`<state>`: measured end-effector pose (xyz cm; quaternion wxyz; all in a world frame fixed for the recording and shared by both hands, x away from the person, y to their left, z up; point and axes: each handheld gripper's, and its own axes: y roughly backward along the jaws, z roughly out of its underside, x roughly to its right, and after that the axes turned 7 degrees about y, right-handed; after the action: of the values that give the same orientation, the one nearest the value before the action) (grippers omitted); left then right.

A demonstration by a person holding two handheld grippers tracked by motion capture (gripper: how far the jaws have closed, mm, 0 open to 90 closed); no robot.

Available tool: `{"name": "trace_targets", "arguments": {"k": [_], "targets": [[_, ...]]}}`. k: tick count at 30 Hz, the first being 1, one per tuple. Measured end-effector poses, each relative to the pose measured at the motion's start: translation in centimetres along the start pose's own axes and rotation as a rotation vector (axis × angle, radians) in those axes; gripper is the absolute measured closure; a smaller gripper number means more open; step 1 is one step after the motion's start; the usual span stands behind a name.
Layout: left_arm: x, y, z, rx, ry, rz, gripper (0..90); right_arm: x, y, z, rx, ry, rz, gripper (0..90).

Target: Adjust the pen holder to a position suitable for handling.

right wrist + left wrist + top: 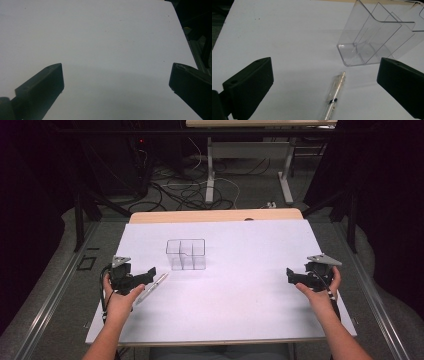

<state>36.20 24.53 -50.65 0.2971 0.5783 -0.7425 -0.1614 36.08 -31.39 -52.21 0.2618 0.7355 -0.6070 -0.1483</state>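
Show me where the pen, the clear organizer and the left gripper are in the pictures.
pen [334, 91]: left gripper view, middle of its clear barrel.
clear organizer [186, 254]: high view, its front wall.
left gripper [150, 272]: high view, midway between its fingertips, beside the pen.

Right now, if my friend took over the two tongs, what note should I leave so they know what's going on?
Left tongs: open, holding nothing, aimed at the clear pen lying flat on the white table, jaws standing either side of it, not touching.
Right tongs: open, holding nothing, over bare table at the right side.
Clear divided organizer: standing upright in the middle, nothing in its compartments, just beyond the pen.
Done: nothing picked up.
Left: probably grip the pen with the left tongs and stand it in a compartment of the organizer.
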Motion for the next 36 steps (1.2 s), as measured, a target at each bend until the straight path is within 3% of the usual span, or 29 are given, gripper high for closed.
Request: {"name": "trace_targets", "arguments": {"k": [7,15,19,25,36], "targets": [[1.2,-0.1,-1.1,-0.009,-0.035,-0.010,2.0,0.1,-0.2,0.1,0.000,-0.002,-0.004,0.0],[1.9,-0.8,-2.5,0.027,-0.058,-0.053,12.0,-0.1,-0.3,0.1,-0.007,-0.001,-0.010,0.0],[2.1,-1.3,-3.3,0.032,-0.053,-0.055,16.4,-0.2,-0.4,0.2,-0.012,-0.003,-0.020,0.0],[2.5,-2.0,-4.3,0.026,-0.071,-0.059,29.4,-0.2,-0.6,0.3,-0.019,-0.003,-0.028,0.0],[3.5,-3.8,-5.1,-0.018,-0.129,-0.073,66.7,-0.3,-0.9,0.4,-0.030,-0.005,-0.042,0.3]]}}
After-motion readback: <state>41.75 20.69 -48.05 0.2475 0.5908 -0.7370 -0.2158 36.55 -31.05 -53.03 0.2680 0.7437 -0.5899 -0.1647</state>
